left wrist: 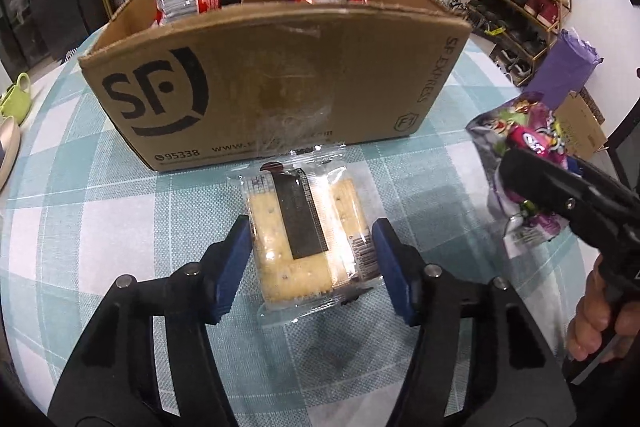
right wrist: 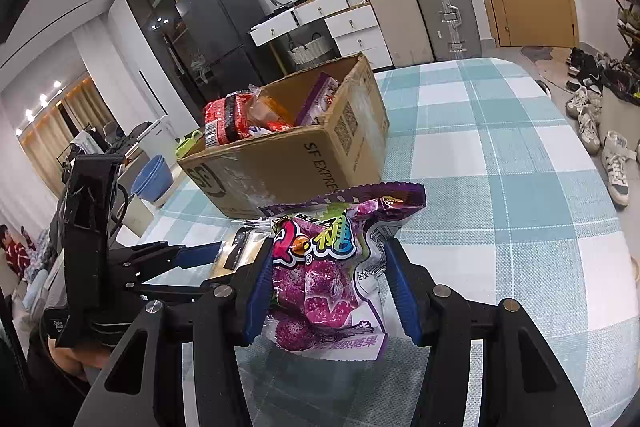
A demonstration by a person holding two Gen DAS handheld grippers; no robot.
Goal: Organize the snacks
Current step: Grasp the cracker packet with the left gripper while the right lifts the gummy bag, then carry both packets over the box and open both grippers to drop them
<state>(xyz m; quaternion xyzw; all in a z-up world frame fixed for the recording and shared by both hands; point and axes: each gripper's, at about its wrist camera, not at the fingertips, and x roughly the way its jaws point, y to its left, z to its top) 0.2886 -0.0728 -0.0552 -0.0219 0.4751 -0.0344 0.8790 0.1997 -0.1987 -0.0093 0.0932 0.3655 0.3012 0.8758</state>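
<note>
In front of the box, left gripper straddles cracker pack, jaws apart, not yet gripping; right gripper is clamped on candy bag, likely for boxing

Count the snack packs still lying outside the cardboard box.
2. A clear cracker pack lies between the left gripper's jaws, just before the cardboard box. A purple candy bag sits between the right gripper's jaws. Others may be out of view.

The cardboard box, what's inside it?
Inside the cardboard box a red snack pack and a purple bag poke up. Its walls hide whatever lies lower down.
</note>
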